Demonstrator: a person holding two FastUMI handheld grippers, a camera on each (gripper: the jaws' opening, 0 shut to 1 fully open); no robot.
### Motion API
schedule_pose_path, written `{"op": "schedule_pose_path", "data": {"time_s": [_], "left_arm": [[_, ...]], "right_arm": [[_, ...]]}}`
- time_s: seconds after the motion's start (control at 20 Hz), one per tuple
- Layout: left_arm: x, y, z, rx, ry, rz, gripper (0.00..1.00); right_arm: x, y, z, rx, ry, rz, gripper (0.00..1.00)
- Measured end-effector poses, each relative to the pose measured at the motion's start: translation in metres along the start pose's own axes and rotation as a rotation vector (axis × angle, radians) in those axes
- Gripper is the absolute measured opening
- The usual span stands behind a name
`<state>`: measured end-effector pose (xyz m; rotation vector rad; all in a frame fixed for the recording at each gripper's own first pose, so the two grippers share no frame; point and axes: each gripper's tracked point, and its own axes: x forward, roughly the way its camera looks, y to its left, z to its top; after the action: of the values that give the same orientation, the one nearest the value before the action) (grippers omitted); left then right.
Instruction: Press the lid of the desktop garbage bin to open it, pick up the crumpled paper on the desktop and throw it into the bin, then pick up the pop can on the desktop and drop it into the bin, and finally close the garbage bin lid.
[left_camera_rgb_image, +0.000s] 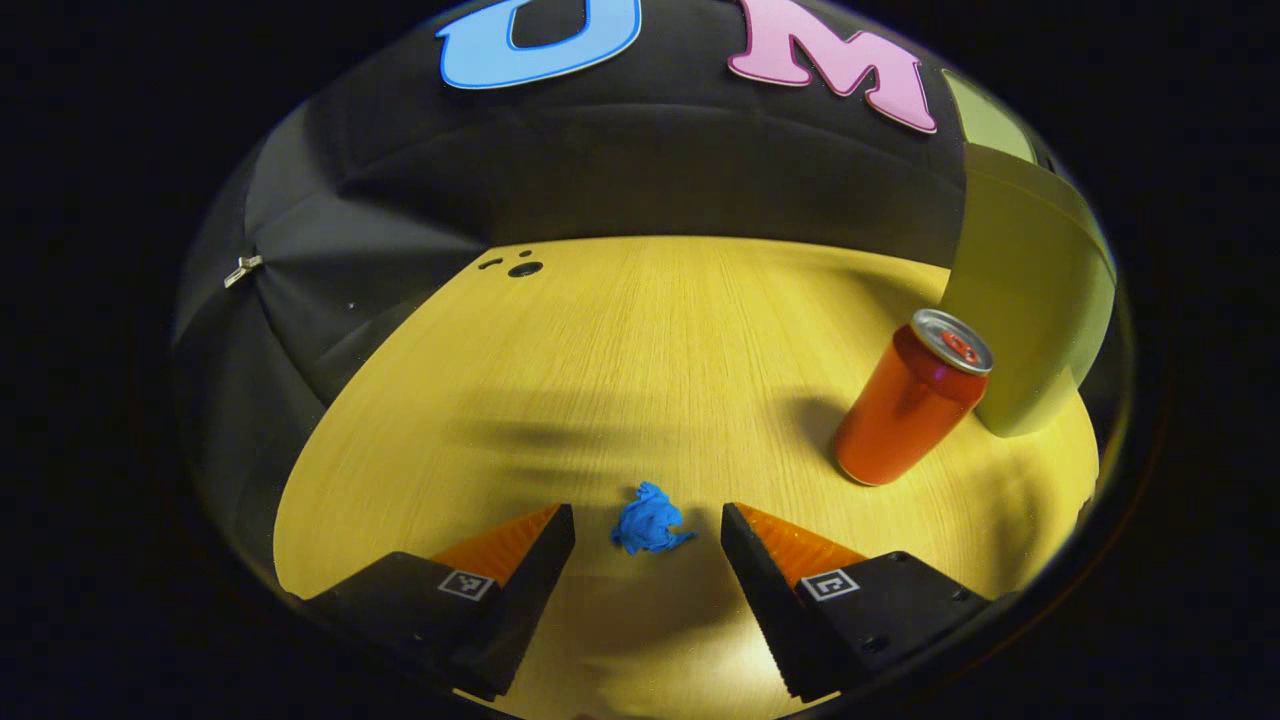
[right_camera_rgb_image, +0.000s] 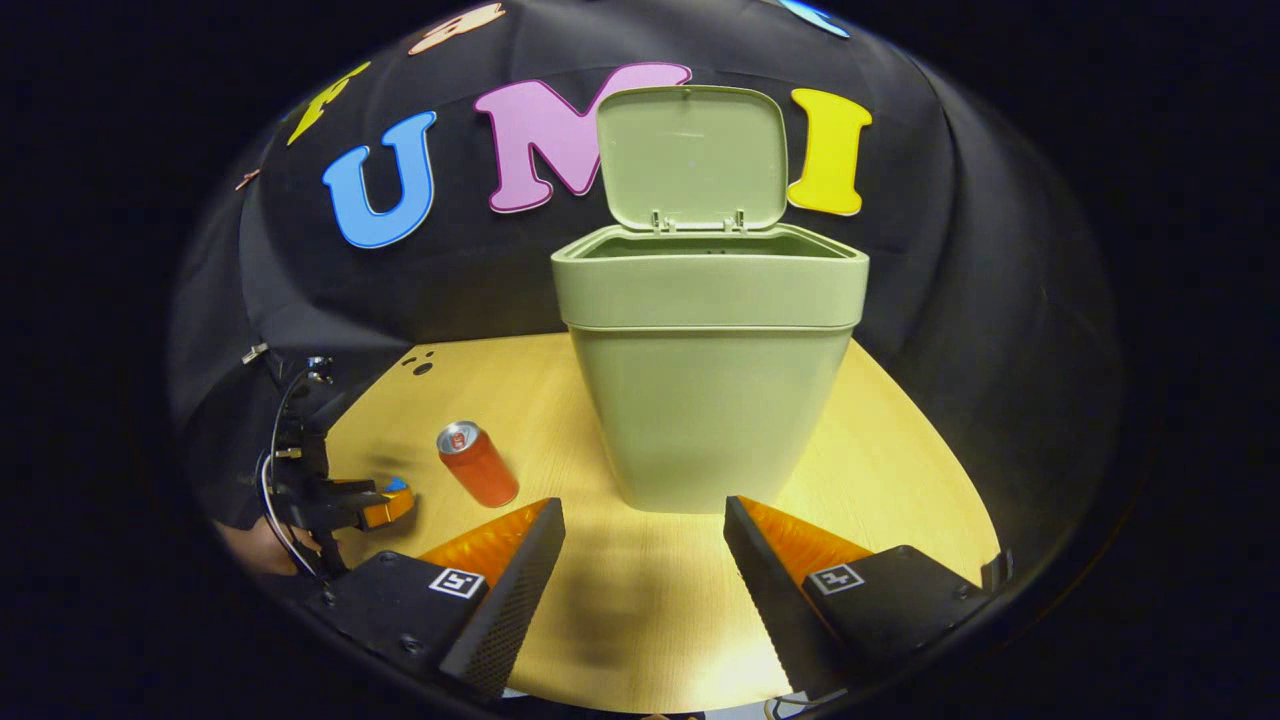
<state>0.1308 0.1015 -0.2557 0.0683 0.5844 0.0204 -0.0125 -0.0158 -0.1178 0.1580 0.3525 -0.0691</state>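
Observation:
A blue crumpled paper (left_camera_rgb_image: 650, 520) lies on the wooden desktop (left_camera_rgb_image: 640, 350), right between the fingertips of my open left gripper (left_camera_rgb_image: 648, 525), which does not press on it. To the right stands an upright red pop can (left_camera_rgb_image: 912, 398) against the green bin (left_camera_rgb_image: 1030, 300). In the right gripper view the green bin (right_camera_rgb_image: 710, 380) stands straight ahead with its lid (right_camera_rgb_image: 692, 158) raised upright. My right gripper (right_camera_rgb_image: 645, 520) is open and empty in front of the bin. At the far left there I see the pop can (right_camera_rgb_image: 478, 463), the left gripper (right_camera_rgb_image: 345, 505) and a bit of blue paper (right_camera_rgb_image: 398, 485).
Black cloth walls close off the desktop at the back and sides. A small hole (left_camera_rgb_image: 524, 269) sits near the desk's far left corner. A hand (right_camera_rgb_image: 262, 548) holds the left gripper.

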Motion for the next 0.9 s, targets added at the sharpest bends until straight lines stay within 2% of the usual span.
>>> {"op": "schedule_pose_path", "data": {"time_s": [0.05,0.1,0.15,0.3,0.45,0.5,0.55,0.65,0.7,0.85,0.9], "left_arm": [[0.004,0.001,-0.002,0.006,0.008,0.007,0.95],[0.009,0.003,-0.005,0.012,0.018,0.010,1.00],[0.012,0.002,-0.006,0.017,0.021,0.006,0.94],[0.011,-0.002,-0.006,0.030,0.020,-0.008,0.84],[0.010,-0.010,-0.009,0.004,0.019,-0.020,0.77],[0.012,-0.011,-0.009,0.000,0.017,-0.026,0.63],[0.010,-0.012,-0.008,0.003,0.019,-0.020,0.66],[0.013,-0.015,-0.010,-0.003,0.020,-0.008,0.44],[0.011,-0.015,-0.009,-0.010,0.017,-0.001,0.39],[0.010,-0.017,-0.008,-0.010,0.010,0.000,0.34],[0.011,-0.017,-0.007,-0.006,0.009,-0.001,0.27]], "right_arm": [[-0.001,-0.005,-0.002,0.003,0.004,-0.005,1.00],[-0.001,-0.007,-0.003,0.005,0.008,-0.009,1.00],[-0.002,-0.009,-0.005,0.006,0.010,-0.013,1.00],[-0.003,-0.013,-0.006,-0.006,0.015,-0.009,1.00],[0.001,-0.011,-0.002,-0.014,0.015,0.005,1.00],[0.002,-0.010,-0.001,-0.017,0.014,0.010,1.00],[0.003,-0.010,0.000,-0.022,0.013,0.013,1.00],[0.004,-0.012,0.004,-0.037,0.002,0.004,1.00],[0.005,-0.012,0.006,-0.039,-0.002,0.006,1.00],[0.004,-0.011,0.007,-0.043,-0.006,0.012,1.00],[0.004,-0.012,0.005,-0.046,-0.001,0.014,1.00]]}}
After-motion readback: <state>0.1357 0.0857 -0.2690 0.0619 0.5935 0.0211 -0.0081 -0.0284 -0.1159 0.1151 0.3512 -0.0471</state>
